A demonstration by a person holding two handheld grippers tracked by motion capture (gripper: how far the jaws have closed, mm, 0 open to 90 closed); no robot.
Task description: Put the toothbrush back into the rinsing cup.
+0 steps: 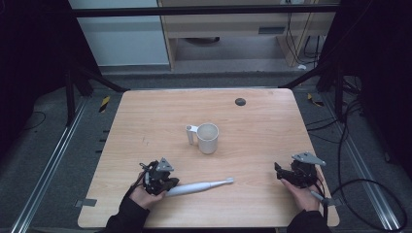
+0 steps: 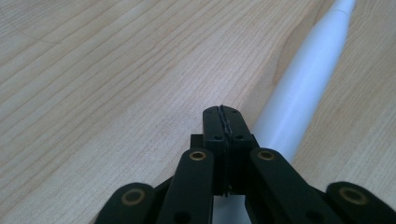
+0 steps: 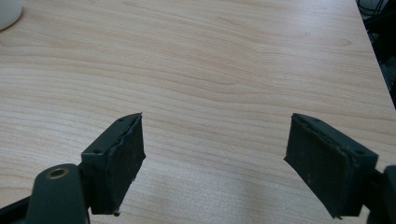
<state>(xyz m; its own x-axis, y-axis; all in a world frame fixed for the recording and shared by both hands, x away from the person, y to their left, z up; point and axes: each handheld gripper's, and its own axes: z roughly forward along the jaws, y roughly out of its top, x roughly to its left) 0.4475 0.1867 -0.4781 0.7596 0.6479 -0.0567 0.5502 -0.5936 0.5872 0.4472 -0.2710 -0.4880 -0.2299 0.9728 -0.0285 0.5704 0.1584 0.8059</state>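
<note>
Toothbrush [image 1: 198, 187], a smooth pale grey electric one, lies flat on the near part of the table [image 1: 252, 126], its thick rounded handle at the left and its body tapering to a thin neck and small head pointing right. In the left gripper view it shows as a matte white, softly glossy cylinder [image 2: 303, 88] running away just beside the jaws, resting on the wood. The left gripper [image 2: 223, 122] sits at the handle end with its black jaws pressed fully together, nothing between them; the brush lies alongside, not clamped. The right gripper [image 3: 215, 163] rests well apart on the right side of the table, its jaws spread wide and empty, their flat pads rough and dark. The table is light wood with fine wavy grain and rounded corners. A white cylindrical mug [image 1: 206, 137] with a squared handle stands upright near the middle, beyond the brush.
</note>
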